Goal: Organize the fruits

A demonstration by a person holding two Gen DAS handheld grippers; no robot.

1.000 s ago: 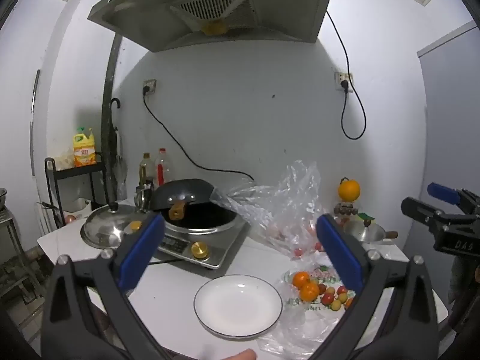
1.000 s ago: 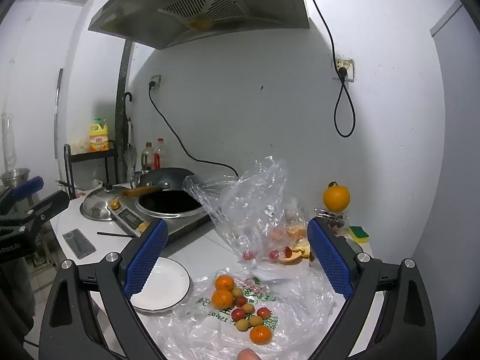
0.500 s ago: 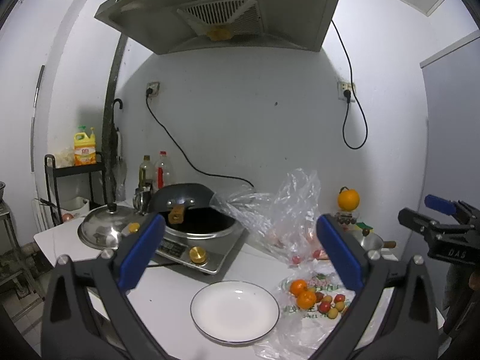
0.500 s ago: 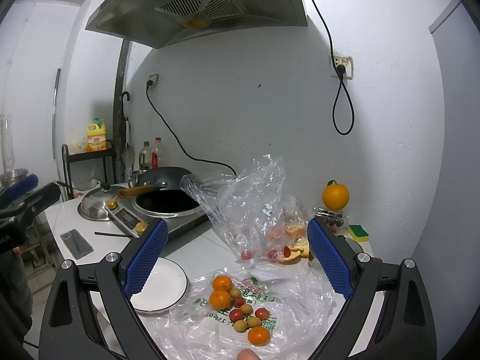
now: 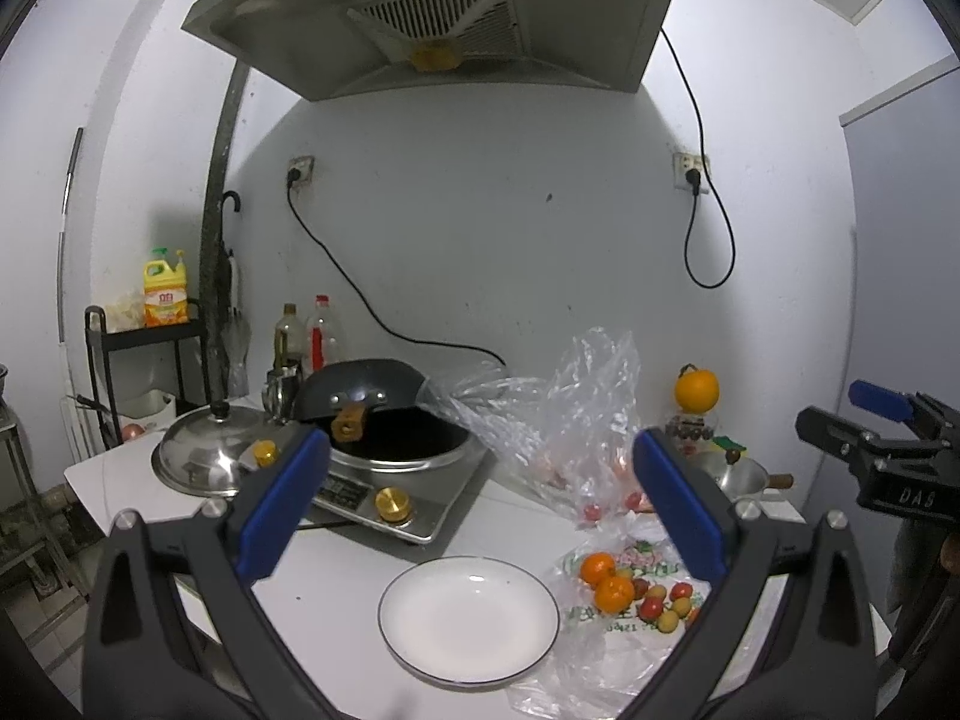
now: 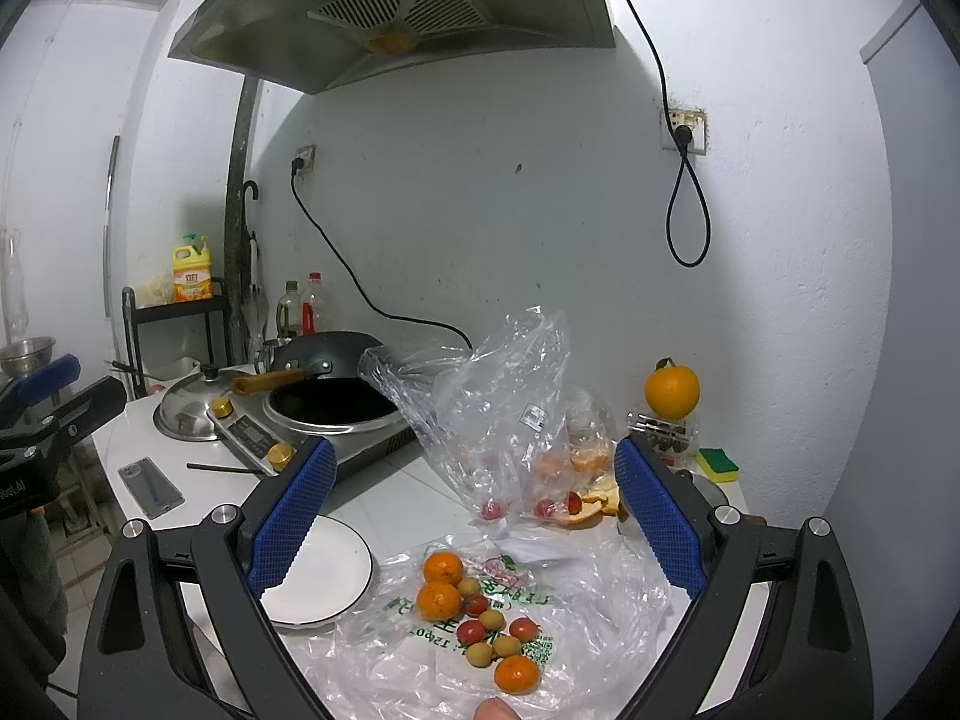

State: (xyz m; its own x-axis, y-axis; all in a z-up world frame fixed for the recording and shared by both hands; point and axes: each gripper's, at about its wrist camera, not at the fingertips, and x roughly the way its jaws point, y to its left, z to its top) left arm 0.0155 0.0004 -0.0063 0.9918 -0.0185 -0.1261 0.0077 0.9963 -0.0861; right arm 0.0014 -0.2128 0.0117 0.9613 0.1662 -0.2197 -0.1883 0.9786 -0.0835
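Observation:
Small oranges [image 6: 442, 585], cherry tomatoes [image 6: 472, 631] and pale longans [image 6: 482, 654] lie on a flat plastic bag [image 6: 540, 636] on the white counter. They also show in the left wrist view [image 5: 612, 591]. An empty white plate [image 5: 469, 620] sits to their left; in the right wrist view the plate [image 6: 324, 570] is partly behind a finger. My left gripper [image 5: 477, 510] is open and empty above the plate. My right gripper [image 6: 474, 522] is open and empty above the fruit.
A crumpled clear bag [image 6: 498, 396] with more fruit stands behind. An induction cooker with a black wok [image 5: 384, 420], a steel lid [image 5: 204, 462], a phone [image 6: 150, 487], a large orange [image 6: 672, 391] on a jar and a sponge [image 6: 717, 463] are around.
Both grippers have risen slightly and drawn back; the counter items sit a little lower and smaller in view. Both stay open and empty.

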